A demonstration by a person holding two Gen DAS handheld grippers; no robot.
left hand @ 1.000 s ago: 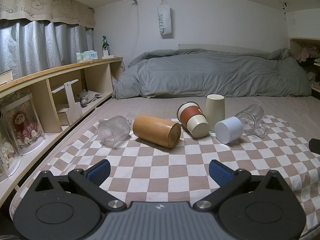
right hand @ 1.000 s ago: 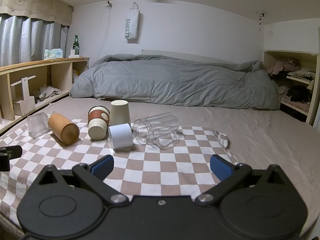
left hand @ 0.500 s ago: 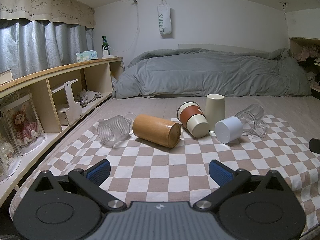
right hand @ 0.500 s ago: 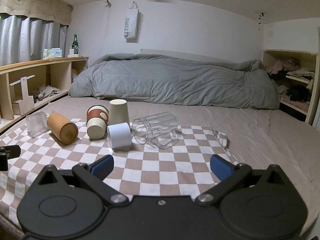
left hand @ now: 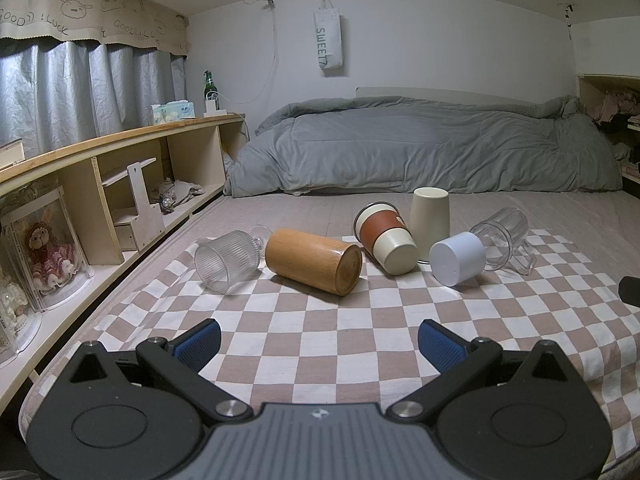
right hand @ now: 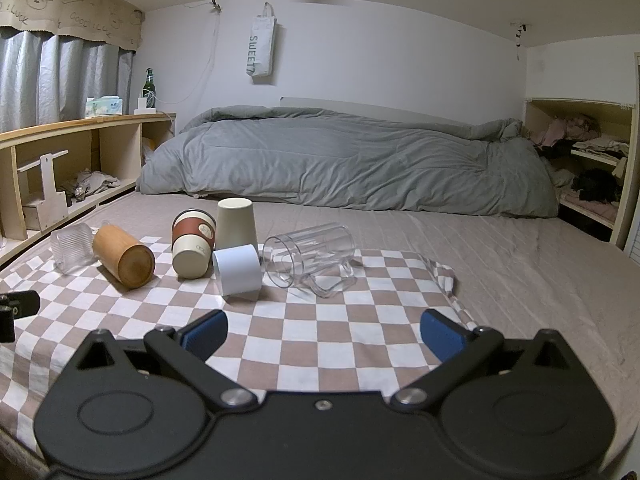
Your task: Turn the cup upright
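Note:
Several cups lie on a checkered cloth on the bed. A ribbed glass, a wooden cup, a brown-and-cream cup, a white cup and a clear mug lie on their sides. A cream cup stands upside down behind them. My left gripper is open and empty, short of the wooden cup. My right gripper is open and empty, short of the white cup and clear mug.
A grey duvet is piled at the far end of the bed. Wooden shelving runs along the left with boxes and a doll. More shelves with clothes stand at the right. The left gripper's edge shows in the right wrist view.
The right gripper has shifted slightly, so the cups sit a little lower-left in its view. The left view is unchanged. Both grippers stay open.

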